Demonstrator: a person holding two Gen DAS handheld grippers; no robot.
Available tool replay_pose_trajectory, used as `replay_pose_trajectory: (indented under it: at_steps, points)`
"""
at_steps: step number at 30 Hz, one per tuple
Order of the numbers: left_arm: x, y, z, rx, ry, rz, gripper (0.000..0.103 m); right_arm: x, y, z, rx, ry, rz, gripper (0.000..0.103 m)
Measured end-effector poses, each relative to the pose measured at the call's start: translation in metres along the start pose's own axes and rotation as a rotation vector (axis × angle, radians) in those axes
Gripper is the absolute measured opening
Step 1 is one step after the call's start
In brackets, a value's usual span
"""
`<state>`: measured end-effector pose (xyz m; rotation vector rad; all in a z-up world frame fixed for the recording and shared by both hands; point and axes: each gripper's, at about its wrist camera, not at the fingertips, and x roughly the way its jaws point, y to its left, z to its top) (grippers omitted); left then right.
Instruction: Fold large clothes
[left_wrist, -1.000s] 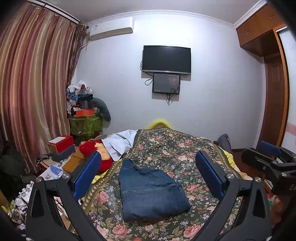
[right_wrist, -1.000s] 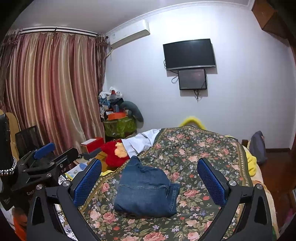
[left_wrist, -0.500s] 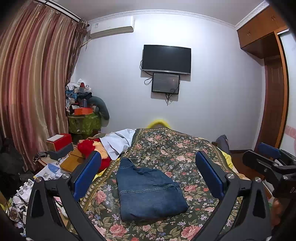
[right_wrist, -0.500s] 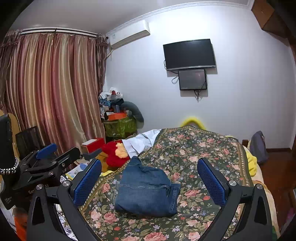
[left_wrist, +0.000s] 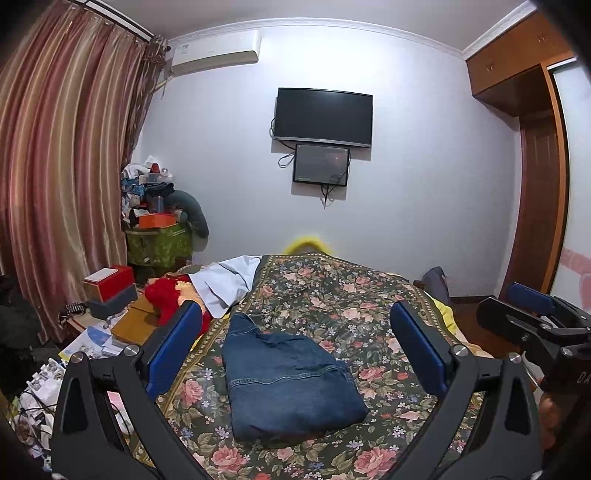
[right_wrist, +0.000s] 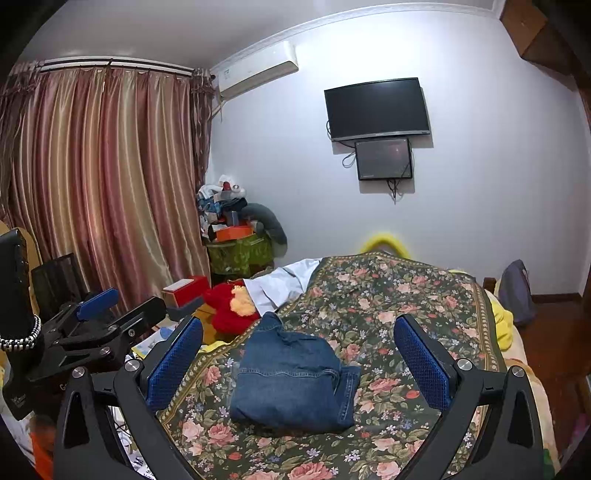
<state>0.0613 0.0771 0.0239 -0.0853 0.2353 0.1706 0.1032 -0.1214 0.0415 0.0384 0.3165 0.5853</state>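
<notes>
Both the left gripper (left_wrist: 293, 345) and right gripper (right_wrist: 297, 352), spread and empty, have drawn back from the folded jeans (left_wrist: 286, 380) at twelve o'clock, fold apparently finished.

I see bare floral bedspread (left_wrist: 332, 295) all round the folded jeans (left_wrist: 288, 384). Left bedside clutter, a red plush toy (left_wrist: 166, 299), blocks me there
</notes>
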Motion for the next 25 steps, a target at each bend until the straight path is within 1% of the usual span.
replay_pose_trajectory:
  at_steps: [9,25]
  points:
    - [-0.0017,-0.0064,-0.0008,0.022,-0.004,-0.015,0.103,-0.0012,0.0015,-0.0014,0.015,-0.003,-0.003,0.103]
    - [-0.0022,-0.0057,-0.0004,0.013,-0.004,-0.027,0.103,-0.0032,0.0027,0.0004,0.022,-0.005,-0.010,0.103]
